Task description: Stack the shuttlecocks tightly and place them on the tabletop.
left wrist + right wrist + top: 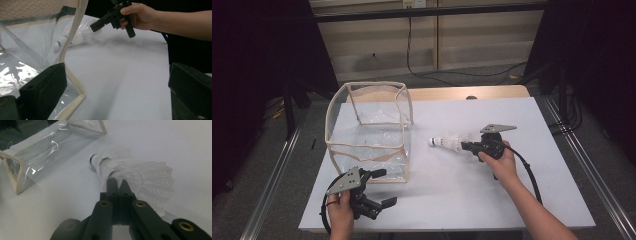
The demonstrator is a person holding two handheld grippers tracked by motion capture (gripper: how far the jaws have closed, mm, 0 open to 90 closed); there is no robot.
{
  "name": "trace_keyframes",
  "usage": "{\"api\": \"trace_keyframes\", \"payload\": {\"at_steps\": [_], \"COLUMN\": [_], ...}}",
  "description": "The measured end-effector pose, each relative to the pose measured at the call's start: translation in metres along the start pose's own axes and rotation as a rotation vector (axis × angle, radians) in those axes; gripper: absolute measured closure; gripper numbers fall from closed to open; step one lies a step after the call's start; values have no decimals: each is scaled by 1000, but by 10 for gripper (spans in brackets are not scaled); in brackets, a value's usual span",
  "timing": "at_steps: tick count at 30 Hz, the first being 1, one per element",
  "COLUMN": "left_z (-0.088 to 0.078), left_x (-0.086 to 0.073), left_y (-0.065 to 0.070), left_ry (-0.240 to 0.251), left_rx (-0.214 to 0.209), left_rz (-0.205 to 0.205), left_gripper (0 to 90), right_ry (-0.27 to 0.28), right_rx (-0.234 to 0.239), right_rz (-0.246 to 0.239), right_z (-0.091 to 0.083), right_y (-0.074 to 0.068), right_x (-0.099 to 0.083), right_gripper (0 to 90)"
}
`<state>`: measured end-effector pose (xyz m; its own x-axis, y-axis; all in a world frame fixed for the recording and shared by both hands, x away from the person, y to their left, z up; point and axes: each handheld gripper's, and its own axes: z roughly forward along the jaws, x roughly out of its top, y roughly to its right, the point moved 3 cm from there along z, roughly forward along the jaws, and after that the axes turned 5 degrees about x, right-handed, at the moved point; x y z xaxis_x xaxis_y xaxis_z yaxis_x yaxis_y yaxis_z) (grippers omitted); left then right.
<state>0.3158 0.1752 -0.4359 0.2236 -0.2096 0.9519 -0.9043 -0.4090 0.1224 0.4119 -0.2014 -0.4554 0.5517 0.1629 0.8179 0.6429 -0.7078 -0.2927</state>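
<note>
- The right gripper (117, 185) has its jaws pinched together on the feather skirt of a stack of white feather shuttlecocks with blue-banded cork tips (130, 173), cork end pointing toward the clear plastic pouch with beige fabric trim (371, 131).
- The shuttlecocks hang just right of the pouch, about level with its near half.
- To do this well, I judge the stack should go over the pouch's open top cork-first; the grip is on thin feathers (easy to crush or slip), so a slow, level carry seems wise.
- The left gripper (379, 187), jaws apart and holding nothing, sits at the pouch's near corner; pinching the beige rim would steady the floppy wall.
- The pouch stands on a pale grey sheet (462, 190) over a wooden tabletop (452, 93); beyond the pouch, cables (447, 75) trail on the floor.
</note>
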Motion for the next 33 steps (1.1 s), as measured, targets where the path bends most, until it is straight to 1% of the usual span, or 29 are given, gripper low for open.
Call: {"api": "trace_keyframes", "payload": {"at_steps": [9,16,33], "left_z": [0,0,0], "left_x": [0,0,0], "left_y": [0,0,0], "left_ry": [-1,-2,-1], "left_rx": [0,0,-1], "left_rz": [2,4,2], "left_gripper": [21,21,21], "right_ry": [-4,2,8], "right_rx": [1,6,1], "right_rz": [-4,1,0], "right_z": [1,3,6], "right_y": [-1,-2,-3], "right_x": [0,0,-1], "right_gripper": [900,900,900]}}
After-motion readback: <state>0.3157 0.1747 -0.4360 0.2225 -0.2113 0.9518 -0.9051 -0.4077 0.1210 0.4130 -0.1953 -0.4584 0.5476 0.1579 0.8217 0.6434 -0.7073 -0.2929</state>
